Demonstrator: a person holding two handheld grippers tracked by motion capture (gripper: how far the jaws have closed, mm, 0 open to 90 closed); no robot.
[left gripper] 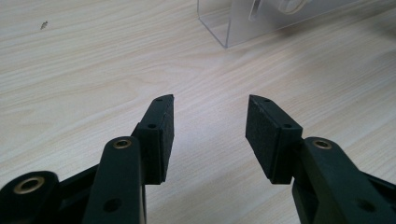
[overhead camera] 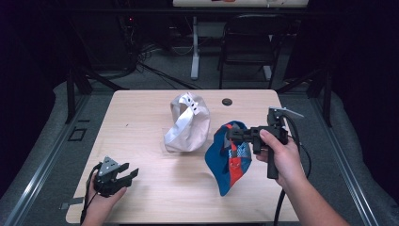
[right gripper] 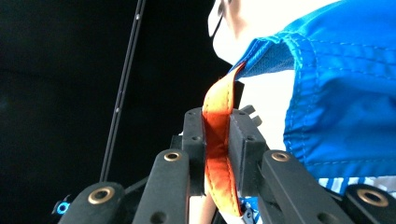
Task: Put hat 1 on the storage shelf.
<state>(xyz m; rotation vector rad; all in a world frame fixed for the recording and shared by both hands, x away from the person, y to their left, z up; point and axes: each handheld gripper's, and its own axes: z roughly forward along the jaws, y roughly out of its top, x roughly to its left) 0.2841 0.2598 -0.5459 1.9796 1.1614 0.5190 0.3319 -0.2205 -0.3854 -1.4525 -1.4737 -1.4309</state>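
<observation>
Near the right edge of the worktop (overhead camera: 141, 197), my right gripper (overhead camera: 234, 135) is clamped on the orange strap (right gripper: 215, 140) of a blue cap (overhead camera: 221, 157), and the cap hangs from that pinch with its lower end down by the wood. From the right gripper view the strap lies flat between both pads, folded over them, so the hold looks sound. I judge the cap light and quite limp: the cloth sags and folds under its own weight, and only the brim is likely to keep any shape. The strap is a narrow, thin hold, so it could slide if I swing it; the stiffer brim or the seamed rim would be a steadier place to take it. My left gripper (overhead camera: 123, 175) rests near the front left corner, jaws apart and empty. A white cap (overhead camera: 188, 123) sits on a clear stand (left gripper: 233, 28) toward the back middle.
</observation>
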